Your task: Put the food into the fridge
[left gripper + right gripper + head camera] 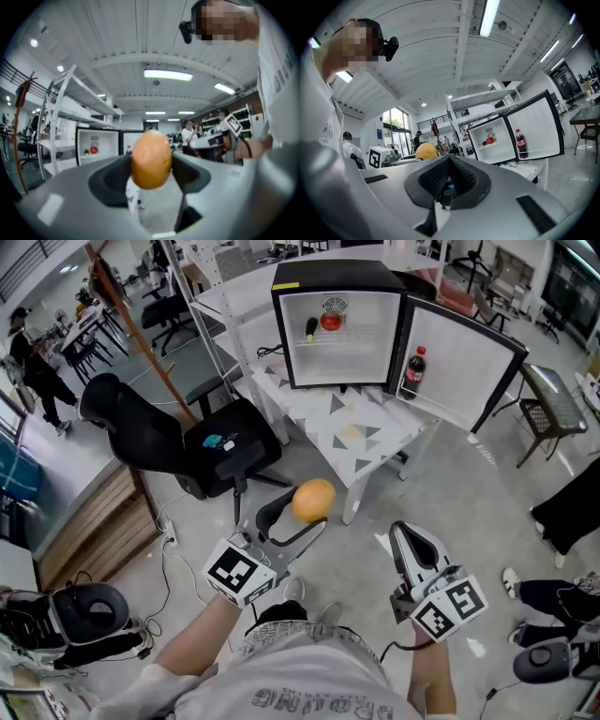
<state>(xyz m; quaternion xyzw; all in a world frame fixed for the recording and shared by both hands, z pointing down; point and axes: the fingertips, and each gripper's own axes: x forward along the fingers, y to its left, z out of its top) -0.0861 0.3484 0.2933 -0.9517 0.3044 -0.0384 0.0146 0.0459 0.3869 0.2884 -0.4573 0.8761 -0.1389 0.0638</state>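
An orange (313,500) is clamped between the jaws of my left gripper (298,512), held low in front of me; in the left gripper view the orange (151,159) fills the gap of that gripper (151,165). My right gripper (414,542) is shut with nothing in it, its pads meeting in the right gripper view (449,180). Ahead stands a small black fridge (337,329) on a white table, door (461,362) swung open to the right. Inside on the shelf lie a red tomato (330,321) and a dark vegetable (310,330). A cola bottle (414,372) stands in the door.
A black office chair (178,442) stands left of the white table (347,432), with a small teal item on its seat. Cables trail on the floor at the left. A person's legs and shoes (553,601) are at the right edge. A dark side table (553,399) stands far right.
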